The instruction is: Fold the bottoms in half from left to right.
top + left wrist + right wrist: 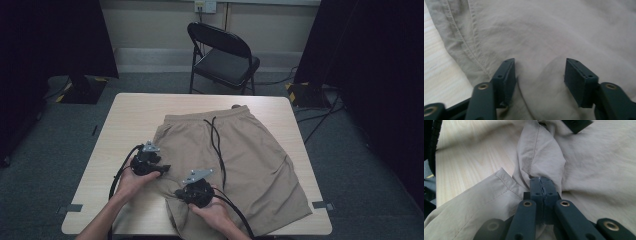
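Here, nearest the person, the right gripper [541,182] has its jaws pressed together on a bunched fold of the khaki shorts [240,150] near the crotch; this thin pinch may slip if pulled, dropping the fold. Just beyond, the left gripper [539,75] stands with jaws apart, straddling a raised ridge of cloth beside the side seam, pads not yet pressing. Farther off, the shorts lie spread across the table [125,115], drawstring [216,140] uppermost.
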### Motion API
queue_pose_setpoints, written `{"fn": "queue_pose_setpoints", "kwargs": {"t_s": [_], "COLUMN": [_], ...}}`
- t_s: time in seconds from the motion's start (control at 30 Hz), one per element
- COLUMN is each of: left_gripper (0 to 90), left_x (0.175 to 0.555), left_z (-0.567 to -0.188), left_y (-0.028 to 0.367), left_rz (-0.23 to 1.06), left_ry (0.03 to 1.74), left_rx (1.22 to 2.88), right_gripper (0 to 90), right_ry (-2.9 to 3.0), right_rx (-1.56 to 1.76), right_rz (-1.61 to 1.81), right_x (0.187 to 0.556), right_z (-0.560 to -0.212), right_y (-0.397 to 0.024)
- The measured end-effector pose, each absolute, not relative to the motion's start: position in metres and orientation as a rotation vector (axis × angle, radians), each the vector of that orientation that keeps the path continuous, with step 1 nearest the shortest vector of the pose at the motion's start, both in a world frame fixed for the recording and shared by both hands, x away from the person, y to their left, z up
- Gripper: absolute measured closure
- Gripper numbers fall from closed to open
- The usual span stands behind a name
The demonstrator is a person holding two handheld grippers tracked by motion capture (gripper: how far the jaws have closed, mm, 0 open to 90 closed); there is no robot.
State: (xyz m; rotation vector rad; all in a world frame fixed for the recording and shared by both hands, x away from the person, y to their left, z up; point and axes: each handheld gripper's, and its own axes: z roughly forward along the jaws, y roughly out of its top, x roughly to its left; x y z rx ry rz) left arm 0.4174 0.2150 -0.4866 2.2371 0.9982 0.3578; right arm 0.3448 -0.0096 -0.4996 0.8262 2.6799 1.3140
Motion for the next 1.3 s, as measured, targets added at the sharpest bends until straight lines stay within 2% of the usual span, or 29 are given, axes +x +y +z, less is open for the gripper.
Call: {"fn": "queue_pose_setpoints", "kwargs": {"t_s": [0.3,0.4,0.47,0.53,0.63,0.8,0.83,0.9,0.93,0.97,1.3], "left_gripper": [46.0,49.1,45.6,41.5,40.4,38.7,40.7,40.9,48.5,51.7,48.7], "left_x": [0.405,0.409,0.413,0.416,0.426,0.448,0.458,0.464,0.475,0.475,0.516], "left_z": [-0.484,-0.483,-0.482,-0.479,-0.470,-0.462,-0.462,-0.463,-0.466,-0.466,-0.478], "left_y": [0.229,0.234,0.238,0.240,0.251,0.264,0.267,0.268,0.268,0.268,0.263], "left_rz": [0.352,0.316,0.260,0.269,0.268,0.329,0.344,0.348,0.333,0.333,0.383], "left_ry": [1.021,1.021,1.044,1.056,1.095,1.165,1.186,1.189,1.189,1.189,1.267], "left_rx": [2.261,2.257,2.234,2.207,2.053,1.978,1.947,1.926,1.914,1.914,1.898], "right_gripper": [89.6,89.6,89.6,89.6,89.6,89.6,89.6,89.6,89.6,89.6,89.6], "right_ry": [2.701,2.716,2.716,2.717,2.717,2.722,2.722,2.723,2.724,2.724,2.722], "right_rx": [0.794,0.787,0.775,0.782,0.767,0.766,0.765,0.764,0.763,0.763,0.752], "right_rz": [1.347,1.351,1.348,1.354,1.351,1.354,1.354,1.354,1.354,1.354,1.352], "right_x": [0.330,0.330,0.329,0.330,0.329,0.330,0.330,0.330,0.330,0.330,0.330], "right_z": [-0.501,-0.501,-0.501,-0.501,-0.501,-0.501,-0.501,-0.501,-0.501,-0.501,-0.501], "right_y": [0.002,0.009,0.011,0.011,0.011,0.011,0.011,0.011,0.011,0.011,0.010]}}
